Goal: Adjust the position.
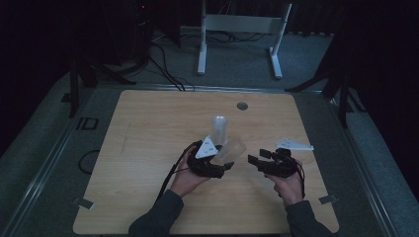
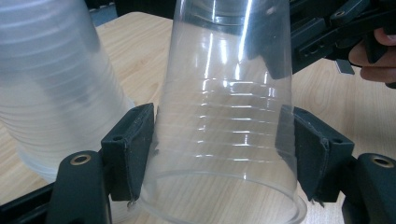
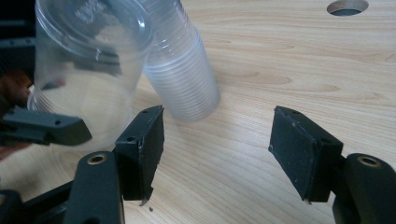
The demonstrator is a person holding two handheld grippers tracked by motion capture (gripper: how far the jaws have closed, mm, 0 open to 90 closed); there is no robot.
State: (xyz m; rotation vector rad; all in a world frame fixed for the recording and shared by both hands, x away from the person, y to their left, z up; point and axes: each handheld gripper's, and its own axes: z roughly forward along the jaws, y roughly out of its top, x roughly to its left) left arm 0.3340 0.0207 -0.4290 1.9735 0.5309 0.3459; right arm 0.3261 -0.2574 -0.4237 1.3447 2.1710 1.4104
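Now the left gripper (image 2: 219, 154) had its jaws clamped on a clear cup (image 2: 224, 116), tilted just near of the cup stack (image 1: 220, 129) mid-worktop (image 1: 148, 148); the right gripper (image 3: 217, 154) hovered beside, jaws open, empty.

**My two hand-held tools and sleeves**

I see dark grey-blue long sleeves on both forearms. My left tool (image 1: 223, 164) is black, with a pale three-cornered plate on top and a black cable trailing back. My right tool (image 1: 257, 158) is black too, its plate white. Each has two flat black pads (image 3: 142, 149) on arms with brass-ringed screw holes.
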